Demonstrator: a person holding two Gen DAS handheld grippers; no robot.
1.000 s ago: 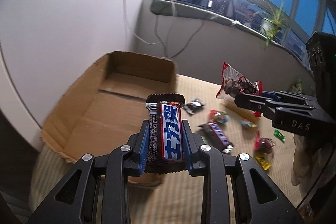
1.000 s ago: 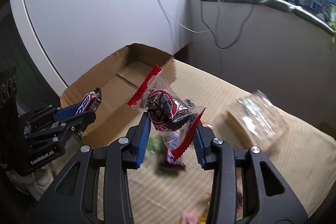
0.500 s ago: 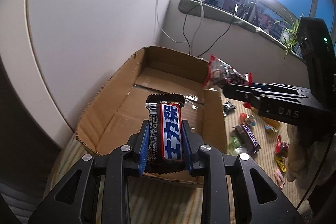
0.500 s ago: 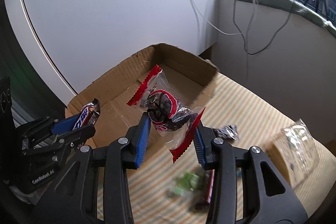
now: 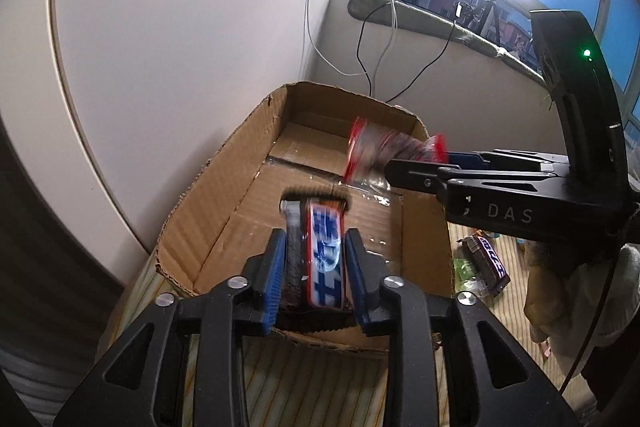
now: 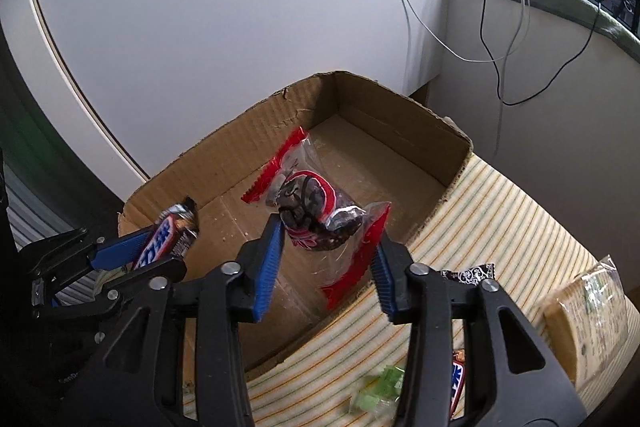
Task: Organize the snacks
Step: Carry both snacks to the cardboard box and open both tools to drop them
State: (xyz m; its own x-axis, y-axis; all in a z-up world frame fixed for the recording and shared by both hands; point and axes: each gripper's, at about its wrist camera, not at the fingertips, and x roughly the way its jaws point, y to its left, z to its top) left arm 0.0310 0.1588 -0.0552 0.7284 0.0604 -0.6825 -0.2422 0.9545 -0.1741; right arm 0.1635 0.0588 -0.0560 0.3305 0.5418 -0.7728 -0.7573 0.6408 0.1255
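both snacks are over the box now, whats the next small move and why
Probably open both and let the snacks drop. The left hand-held gripper holds the chocolate bar above the cardboard box, and the right hand-held gripper holds the red-edged clear packet over the box floor, which shows nothing in the way beneath them.
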